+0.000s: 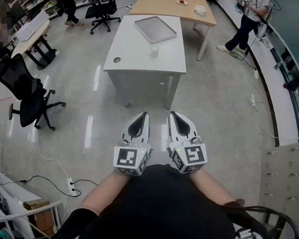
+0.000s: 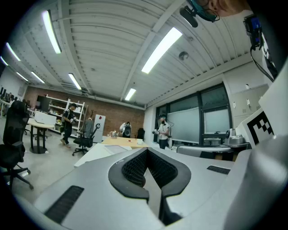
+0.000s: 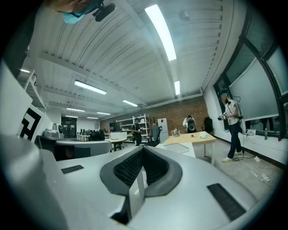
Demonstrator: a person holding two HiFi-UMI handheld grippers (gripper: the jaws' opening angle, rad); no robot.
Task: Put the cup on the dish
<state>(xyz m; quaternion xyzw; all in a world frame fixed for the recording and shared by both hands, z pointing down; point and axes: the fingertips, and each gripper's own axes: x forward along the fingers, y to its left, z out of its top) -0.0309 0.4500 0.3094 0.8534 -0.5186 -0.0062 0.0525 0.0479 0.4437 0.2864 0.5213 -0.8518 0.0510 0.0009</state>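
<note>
The head camera is looking steeply down from well back, catching the left gripper (image 1: 145, 114) and right gripper (image 1: 171, 113) at lower centre and the white table (image 1: 136, 52) far off at upper centre. Each gripper camera is sitting low behind its own jaws, peering along them and tilting up, so the ceiling (image 2: 112, 54) is filling the upper frame. All three are sharing the wooden table (image 1: 168, 3) and the standing person (image 1: 246, 16), both small and distant.

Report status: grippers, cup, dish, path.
Left gripper and right gripper shut, empty, close to body. Cup on white table, just short of dish, not on it. Bare floor between; office chair off left.
</note>
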